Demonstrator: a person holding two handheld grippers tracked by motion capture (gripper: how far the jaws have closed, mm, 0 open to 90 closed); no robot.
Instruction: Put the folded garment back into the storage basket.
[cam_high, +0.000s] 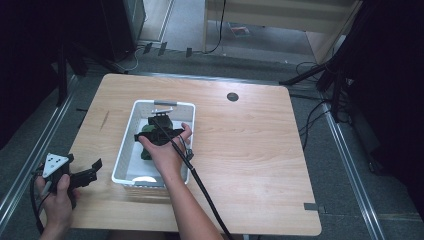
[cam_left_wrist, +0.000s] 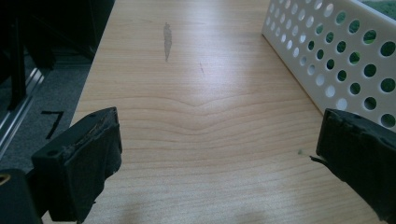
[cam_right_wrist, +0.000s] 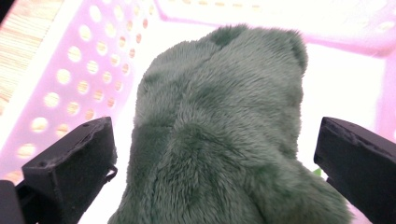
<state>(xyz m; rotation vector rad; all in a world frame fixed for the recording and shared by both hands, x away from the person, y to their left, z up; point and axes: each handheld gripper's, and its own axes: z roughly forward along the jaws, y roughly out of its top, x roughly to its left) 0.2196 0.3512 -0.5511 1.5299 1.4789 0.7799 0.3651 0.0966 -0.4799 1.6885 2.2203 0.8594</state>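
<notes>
Black jaws of the right gripper (cam_right_wrist: 215, 154) stand wide apart on either side of a dark green plush toy (cam_right_wrist: 219, 135), with daylight between each pad and the fur, so nothing is clamped yet. The toy lies inside the white perforated basket (cam_high: 126, 145), which sits left of centre on the wooden table (cam_high: 260, 150); in the high view the right gripper (cam_high: 162, 131) reaches down into the basket's far half. This looks like the grasp step: the next move calls for closing the jaws on the soft body, then lifting it clear of the basket walls. Off to the near left, the left gripper (cam_left_wrist: 215, 158) hovers over bare wood just beside the basket's outer wall (cam_left_wrist: 336, 51), jaws also spread wide and holding nothing.
</notes>
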